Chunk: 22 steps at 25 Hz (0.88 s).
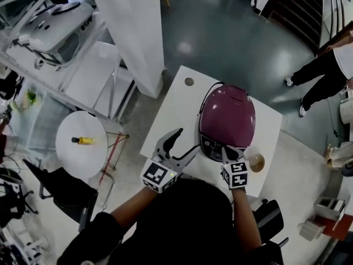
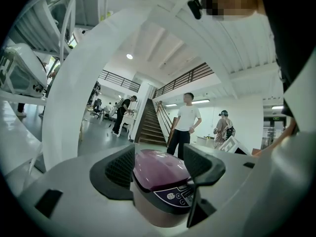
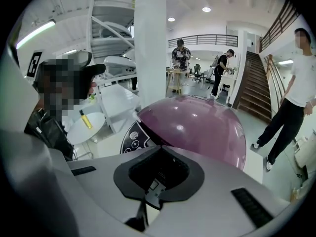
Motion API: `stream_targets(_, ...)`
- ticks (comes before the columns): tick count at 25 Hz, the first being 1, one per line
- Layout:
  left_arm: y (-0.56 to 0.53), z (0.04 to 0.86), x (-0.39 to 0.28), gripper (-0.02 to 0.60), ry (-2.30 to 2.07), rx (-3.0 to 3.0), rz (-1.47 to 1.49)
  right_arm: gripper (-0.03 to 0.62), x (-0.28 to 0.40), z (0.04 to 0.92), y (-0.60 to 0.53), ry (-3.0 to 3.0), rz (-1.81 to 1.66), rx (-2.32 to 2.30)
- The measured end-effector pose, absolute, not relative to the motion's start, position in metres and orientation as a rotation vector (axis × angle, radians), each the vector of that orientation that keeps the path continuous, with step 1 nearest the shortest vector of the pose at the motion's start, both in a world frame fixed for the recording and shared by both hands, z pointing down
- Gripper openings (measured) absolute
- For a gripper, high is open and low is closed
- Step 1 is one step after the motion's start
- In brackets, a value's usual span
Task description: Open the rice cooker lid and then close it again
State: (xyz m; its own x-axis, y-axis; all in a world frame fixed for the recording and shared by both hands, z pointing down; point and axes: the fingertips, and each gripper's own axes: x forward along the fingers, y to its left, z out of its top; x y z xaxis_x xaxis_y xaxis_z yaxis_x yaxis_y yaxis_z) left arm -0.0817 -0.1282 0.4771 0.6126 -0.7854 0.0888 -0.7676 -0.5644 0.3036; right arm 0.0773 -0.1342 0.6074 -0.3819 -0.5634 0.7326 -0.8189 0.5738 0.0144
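Rice cooker point(image 1: 227, 117): one, standing on the white square table point(image 1: 174, 112), right of centre in the head view.
Lid point(image 3: 197, 127): glossy plum-purple dome, shut down on the body, with bright spots of ceiling light on it.
Control panel point(image 2: 177, 195): dark curved strip on the front below the lid, with small round white buttons; it faces the person.
Cord point(image 1: 202, 101): one, black, curving round the cooker's left side.
Grippers: two.
Left gripper point(image 1: 186, 142): jaws spread wide and empty, low over the table just left of the cooker's front; in its own view the cooker shows between the jaws but farther off, untouched.
Right gripper point(image 1: 226, 149): jaws clenched together on nothing, tips at the front edge of the lid just above the panel; whether they touch it cannot be told.
Small round tan object point(image 1: 256, 162): one, on the table just right of the cooker's front.
Round side table point(image 1: 81, 142): one, white, at left of the head view.
Yellow item point(image 1: 83, 141): one, lying on it.
Bystander point(image 1: 322, 70): one at the right edge of the head view, in dark trousers.
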Motion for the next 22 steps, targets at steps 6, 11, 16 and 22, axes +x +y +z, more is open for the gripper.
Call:
stream_targets(6,-0.1271,0.4801,-0.0814,0.288,-1.236,2.558,-0.077,0.002,0.0792,0.6073,-0.1342,-2.087,0.456,1.136)
stream_targets(11,-0.1231,0.4830,-0.0838,0.288,-1.231,2.519,-0.065,0.002,0.0807,0.6074,-0.1343,-2.092,0.455,1.172)
stream_targets(16,-0.1214,0.4826,-0.0865,0.288,-1.231,2.521,-0.078,0.002,0.0795,0.6076,-0.1371,-2.083,0.437,1.177)
stream_targets(22,-0.1214,0.4815,-0.0878,0.288,-1.243,2.551,-0.091,0.000,0.0816,0.6099,-0.1378,-2.093,0.471,1.191)
